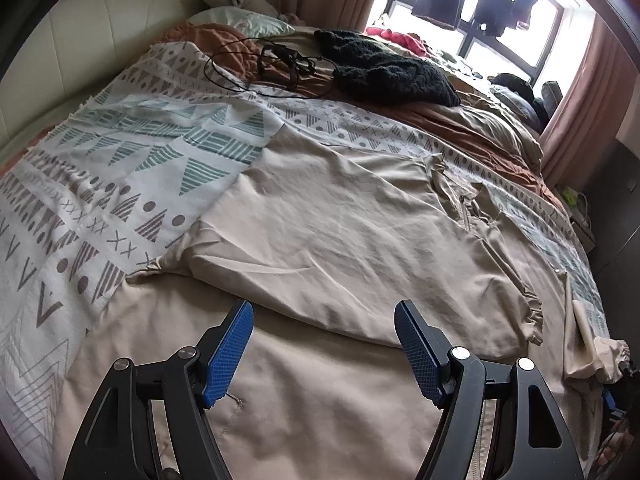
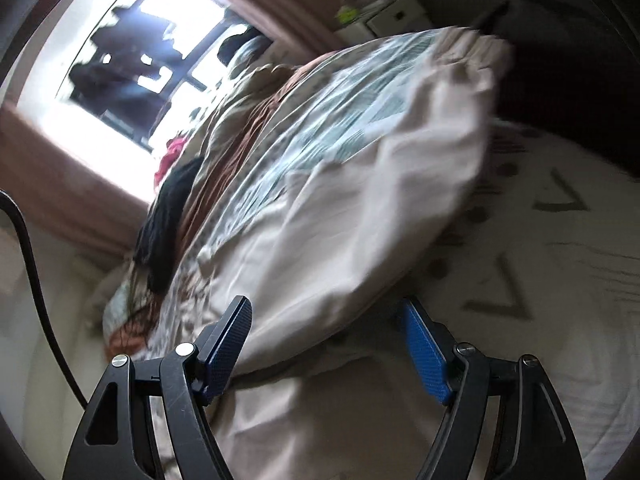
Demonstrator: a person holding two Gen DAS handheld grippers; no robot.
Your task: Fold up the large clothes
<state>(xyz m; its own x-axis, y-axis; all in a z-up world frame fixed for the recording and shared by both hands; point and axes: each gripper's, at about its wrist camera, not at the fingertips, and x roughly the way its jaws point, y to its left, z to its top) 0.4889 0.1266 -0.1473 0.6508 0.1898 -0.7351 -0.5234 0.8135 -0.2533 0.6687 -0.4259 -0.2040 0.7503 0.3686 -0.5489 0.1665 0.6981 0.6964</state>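
Observation:
A large beige garment (image 1: 320,240) lies spread on the patterned bedspread (image 1: 120,152), with one gathered-cuff sleeve (image 1: 528,312) folded across its body and another cuff (image 1: 608,356) at the bed's right edge. My left gripper (image 1: 324,316) is open and empty, just above the garment's near part. In the blurred, tilted right wrist view the beige garment (image 2: 360,220) fills the middle. My right gripper (image 2: 326,312) is open and empty, its fingers either side of the garment's edge.
A black knitted item (image 1: 392,68) and black cables (image 1: 260,64) lie on the far side of the bed, with brown bedding (image 1: 480,124) and pillows. Clothes hang at the window (image 1: 480,0). Pink curtains flank it. A white box (image 2: 392,12) stands beyond the bed.

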